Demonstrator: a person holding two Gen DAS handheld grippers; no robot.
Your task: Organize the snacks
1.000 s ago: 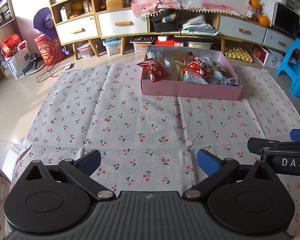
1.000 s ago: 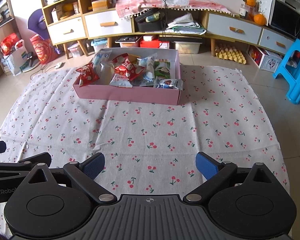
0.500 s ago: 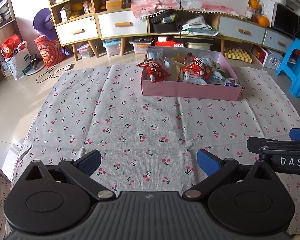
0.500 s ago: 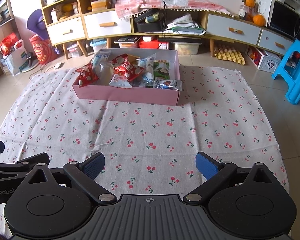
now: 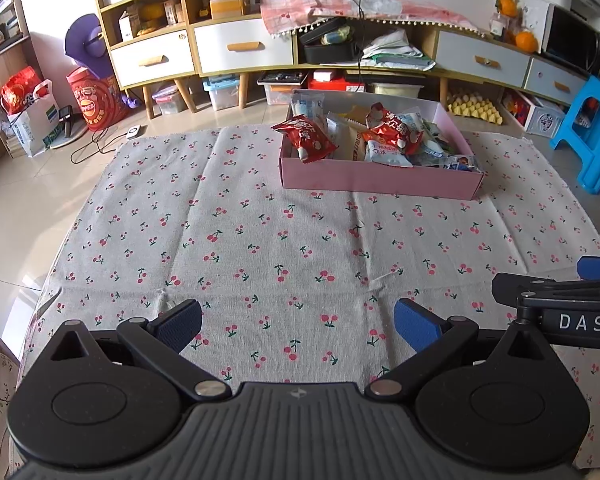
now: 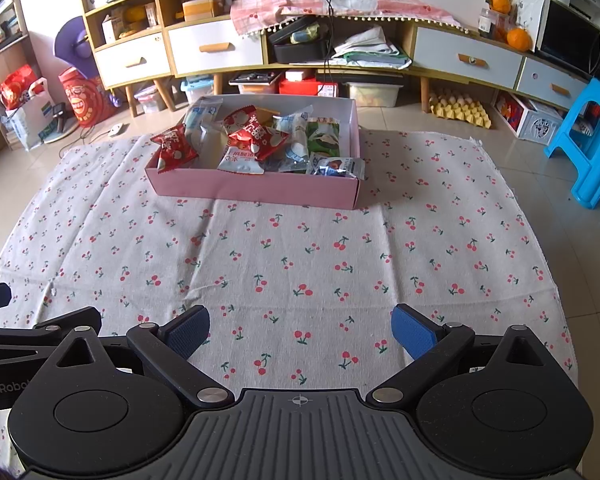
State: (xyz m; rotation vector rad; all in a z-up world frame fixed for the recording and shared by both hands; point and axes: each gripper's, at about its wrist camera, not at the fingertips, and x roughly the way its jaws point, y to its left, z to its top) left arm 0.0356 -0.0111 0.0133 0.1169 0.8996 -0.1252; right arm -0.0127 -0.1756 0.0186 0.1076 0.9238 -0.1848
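Left wrist view: the left hand-held gripper (image 5: 298,323) hovers above a cherry-print cloth (image 5: 260,248) spread on the tiled floor (image 5: 16,216), its blue-padded fingers spread wide with nothing between them. Ahead of it and to its right sits a pink box (image 5: 380,178) on the far part of the cloth, filled with snack packets; a red snack packet (image 5: 305,139) leans over the box's left end and another red packet (image 5: 394,128) lies on top of the pile. Part of the other tool shows at the right edge.

In the right wrist view, the right hand-held gripper (image 6: 300,332) is likewise held wide and empty over the cloth (image 6: 300,248). The pink box (image 6: 260,190) lies ahead of it, slightly to its left, well apart from the fingers. A green packet (image 6: 324,136) rests near the box's right end. Beyond the box stands a long wooden cabinet (image 6: 220,48) with white drawers, and a blue plastic stool (image 6: 592,140) stands far right.
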